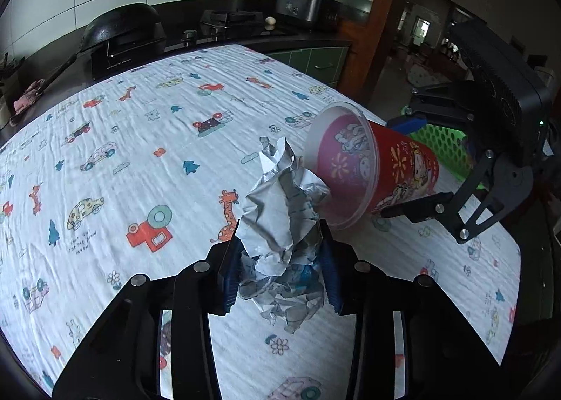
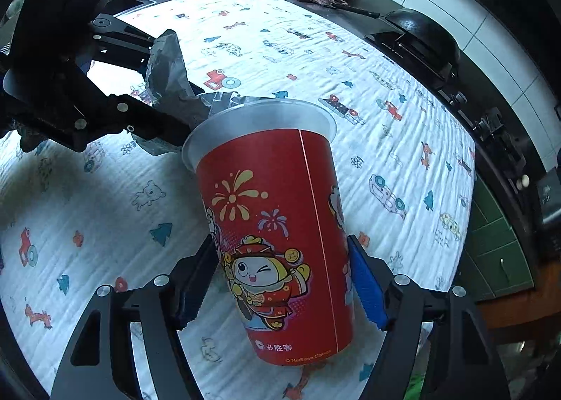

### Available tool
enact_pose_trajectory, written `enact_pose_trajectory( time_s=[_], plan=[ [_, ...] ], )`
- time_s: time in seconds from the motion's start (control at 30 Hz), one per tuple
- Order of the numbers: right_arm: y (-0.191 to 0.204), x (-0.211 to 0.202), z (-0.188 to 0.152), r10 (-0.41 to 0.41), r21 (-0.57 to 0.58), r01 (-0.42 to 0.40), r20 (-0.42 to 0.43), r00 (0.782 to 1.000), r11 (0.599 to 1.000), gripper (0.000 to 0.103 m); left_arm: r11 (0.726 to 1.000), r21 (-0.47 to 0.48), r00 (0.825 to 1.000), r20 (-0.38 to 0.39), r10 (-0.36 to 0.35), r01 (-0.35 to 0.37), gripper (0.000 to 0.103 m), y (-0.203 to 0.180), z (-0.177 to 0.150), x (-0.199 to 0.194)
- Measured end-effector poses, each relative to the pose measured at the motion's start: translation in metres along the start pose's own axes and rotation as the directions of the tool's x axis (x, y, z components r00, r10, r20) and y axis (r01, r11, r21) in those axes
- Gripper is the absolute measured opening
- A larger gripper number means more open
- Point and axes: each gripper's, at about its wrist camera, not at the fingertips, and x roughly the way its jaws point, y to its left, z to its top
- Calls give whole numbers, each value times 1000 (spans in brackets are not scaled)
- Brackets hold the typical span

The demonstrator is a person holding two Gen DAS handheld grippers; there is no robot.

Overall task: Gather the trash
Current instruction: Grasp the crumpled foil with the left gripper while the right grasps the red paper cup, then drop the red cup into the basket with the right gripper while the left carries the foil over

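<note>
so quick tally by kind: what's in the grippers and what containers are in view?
Crumpled paper: 1, in the left gripper
Red cup: 1, in the right gripper
Green basket: 1, behind the cup
Total: 3

Facing wrist views; shared cup [image 1: 378,168]

You see a crinkled, matt cloth [image 1: 147,140] with printed cartoons. The paper wad [image 1: 280,224] is creased and dull. The cup [image 2: 277,242] looks like glossy printed paper with a frosted plastic rim; at its 3 o'clock, a ridged blue pad [image 2: 368,287].
</note>
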Motion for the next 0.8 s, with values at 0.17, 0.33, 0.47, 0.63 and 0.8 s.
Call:
enact_pose_trajectory(
  time_s=[0.17,0.33,0.47,0.63,0.8],
  plan=[
    [-2,-29,-25,-23,127,17,43,999,992,68,1000,-29,999,31,8,-8,38,-16,-6,-20],
    [-5,-62,-56,-40,254,14,99,994,967,68,999,-44,998,57,-5,8,37,-40,-8,-33],
    [-3,-81,-78,-60,319,14,133,989,948,68,999,-29,997,81,-21,24,37,-66,-8,-40],
    [-3,-105,-101,-102,384,28,173,980,923,67,999,-14,994,97,-42,43,37,-91,-3,-45],
    [-22,-130,-131,-169,473,59,193,967,879,67,998,4,992,115,-60,60,37,-111,9,-49]
  ],
)
